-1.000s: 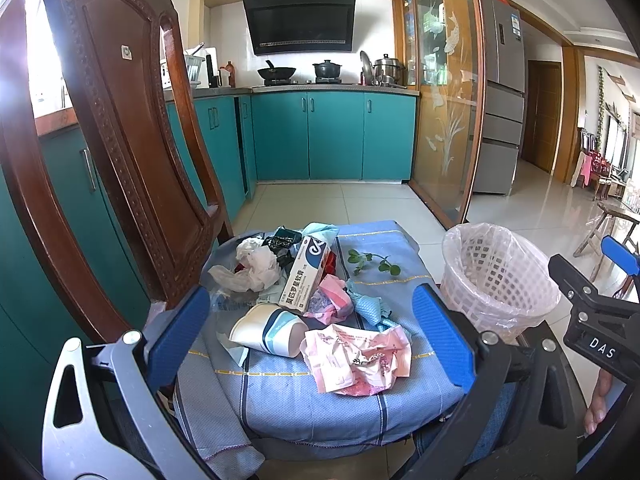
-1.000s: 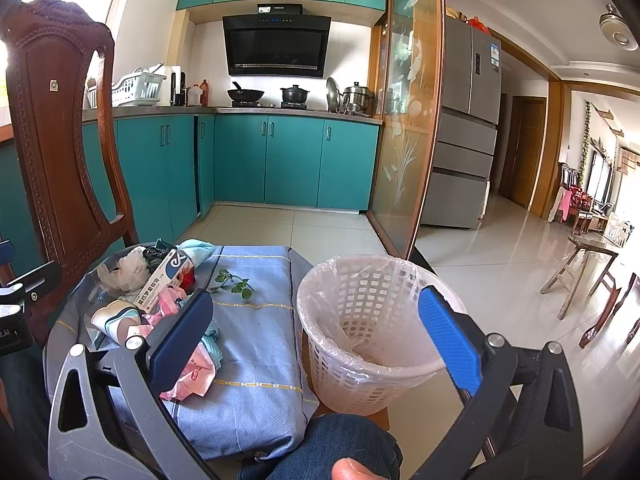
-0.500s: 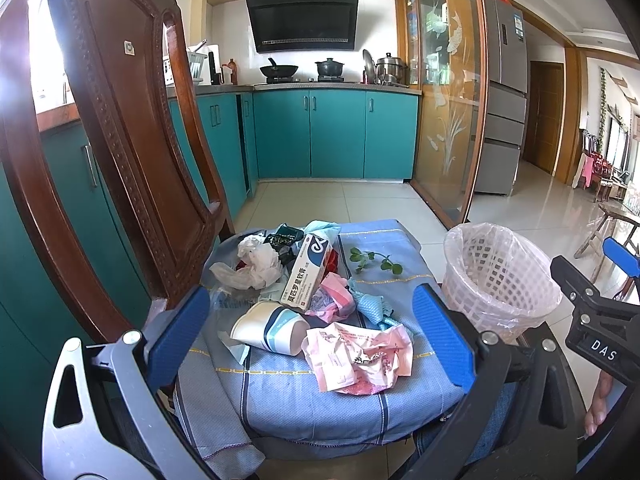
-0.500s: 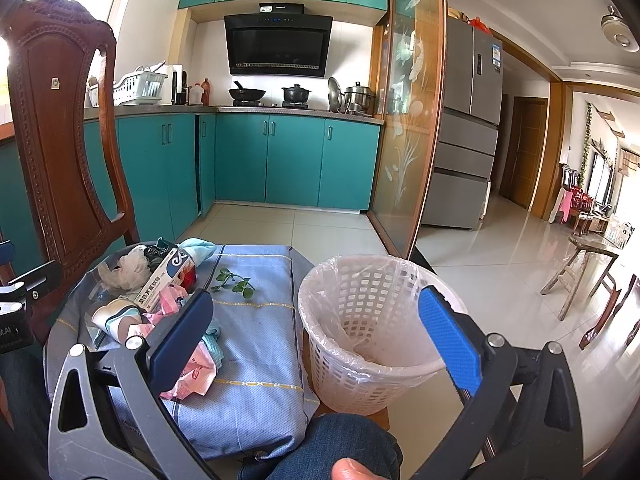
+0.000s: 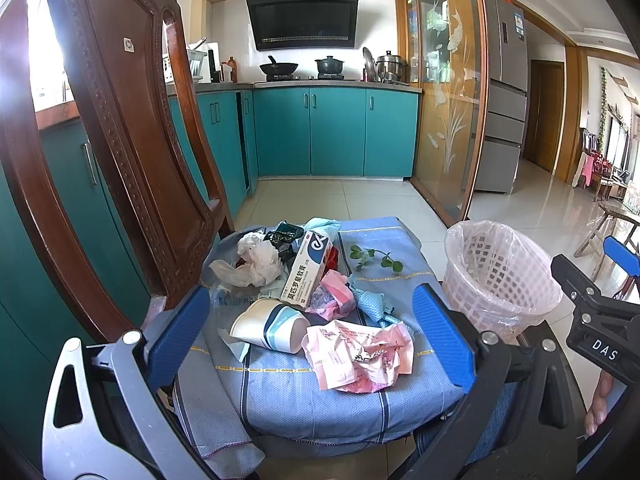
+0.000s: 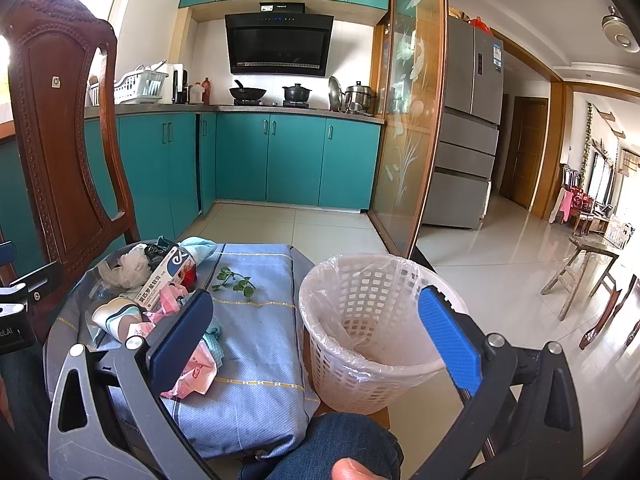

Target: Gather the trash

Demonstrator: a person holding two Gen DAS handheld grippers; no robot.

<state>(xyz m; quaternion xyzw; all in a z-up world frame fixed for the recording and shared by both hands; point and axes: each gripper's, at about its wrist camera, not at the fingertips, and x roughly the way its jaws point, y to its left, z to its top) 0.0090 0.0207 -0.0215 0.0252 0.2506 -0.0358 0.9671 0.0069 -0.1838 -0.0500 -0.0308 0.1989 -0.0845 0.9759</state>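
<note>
We are hovering our left claw (image 5: 312, 344), jaws spread wide and empty, over the crumpled pink wrapper (image 5: 358, 358) at 6 o'clock on the blue cloth (image 5: 280, 392). It looks light and soft; we should pinch its raised fold. Our right claw (image 6: 316, 336) is also gaping by the basket (image 6: 376, 332). Nothing is shifting since earlier.

Crumpled paper wrapper (image 5: 360, 354) on woven cloth (image 5: 304, 392).

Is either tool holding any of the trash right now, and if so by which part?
Nothing is held. The left tool and the right tool are both open and empty.
</note>
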